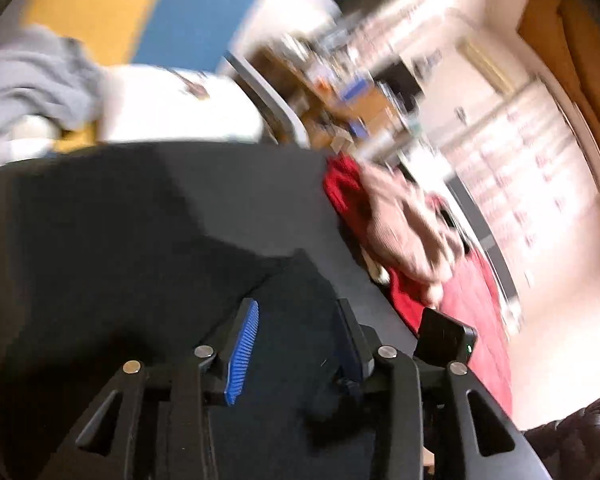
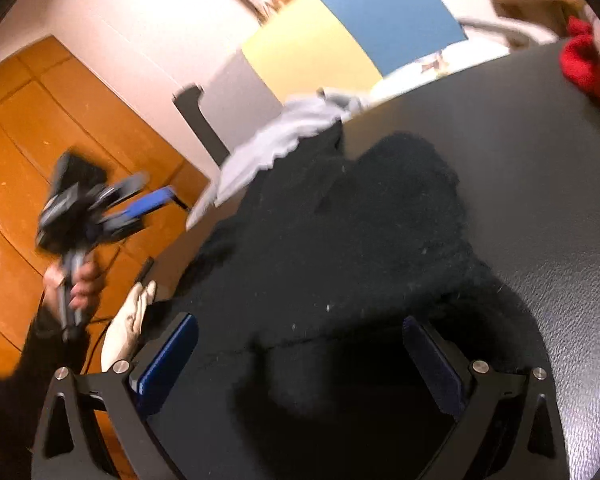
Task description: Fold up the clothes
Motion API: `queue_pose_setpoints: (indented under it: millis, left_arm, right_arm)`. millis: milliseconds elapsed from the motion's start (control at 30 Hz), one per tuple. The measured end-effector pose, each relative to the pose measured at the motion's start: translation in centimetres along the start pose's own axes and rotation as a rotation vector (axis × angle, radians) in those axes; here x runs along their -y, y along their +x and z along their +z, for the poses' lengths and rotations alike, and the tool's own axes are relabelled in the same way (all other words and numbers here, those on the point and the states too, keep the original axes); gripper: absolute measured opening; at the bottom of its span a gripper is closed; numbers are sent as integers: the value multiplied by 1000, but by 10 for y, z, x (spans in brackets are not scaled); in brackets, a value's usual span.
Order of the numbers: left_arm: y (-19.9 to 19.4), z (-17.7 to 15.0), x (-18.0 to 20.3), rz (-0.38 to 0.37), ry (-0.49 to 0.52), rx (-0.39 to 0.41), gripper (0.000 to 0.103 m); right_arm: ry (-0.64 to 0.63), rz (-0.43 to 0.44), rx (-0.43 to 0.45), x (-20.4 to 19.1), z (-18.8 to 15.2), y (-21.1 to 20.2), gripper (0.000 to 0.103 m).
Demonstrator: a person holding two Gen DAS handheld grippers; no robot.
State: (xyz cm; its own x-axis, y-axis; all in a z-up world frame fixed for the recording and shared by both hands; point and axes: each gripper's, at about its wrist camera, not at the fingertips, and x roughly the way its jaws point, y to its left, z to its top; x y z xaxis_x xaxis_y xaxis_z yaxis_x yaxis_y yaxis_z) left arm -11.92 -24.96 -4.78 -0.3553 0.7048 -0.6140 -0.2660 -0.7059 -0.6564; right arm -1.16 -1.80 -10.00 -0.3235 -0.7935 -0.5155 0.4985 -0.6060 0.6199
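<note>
A black fuzzy garment (image 2: pixel 360 240) lies crumpled on the dark table (image 2: pixel 540 160). My right gripper (image 2: pixel 300 360) hovers low over its near part, open wide, with cloth below the gap and nothing pinched. My left gripper (image 2: pixel 152 190) is blurred, held by a hand off the table's left edge over the wooden floor, fingers apart and empty. In the left wrist view the left gripper (image 1: pixel 296 348) is open, and the black garment (image 1: pixel 292 288) shows beyond its blue pads. A blurred hand (image 1: pixel 412 232) sits to the right there.
A grey garment (image 2: pixel 284 132) drapes over the table's far left edge. A red garment (image 2: pixel 580 60) lies at the far right corner. White cloth (image 1: pixel 172 104) lies beside the grey garment (image 1: pixel 32 80). A pale cloth (image 2: pixel 128 324) hangs by the left edge.
</note>
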Motion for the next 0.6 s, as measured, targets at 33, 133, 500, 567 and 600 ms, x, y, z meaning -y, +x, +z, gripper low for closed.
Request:
queue_pose_setpoints:
  millis: [33, 133, 500, 567, 600]
  left_arm:
    - [22, 14, -1, -30, -3, -48, 41]
    - [69, 37, -2, -38, 11, -153, 41]
    - [157, 65, -26, -143, -59, -438, 41]
    - [172, 64, -22, -146, -55, -495, 39]
    - [181, 63, -19, -138, -48, -521, 31]
  right_arm:
    - [-6, 1, 7, 0, -1, 0, 103]
    - [-22, 5, 30, 1, -3, 0, 103]
    - [-12, 63, 68, 9, -2, 0, 103]
    - [-12, 67, 70, 9, -5, -5, 103]
    - [-12, 69, 70, 9, -6, -7, 103]
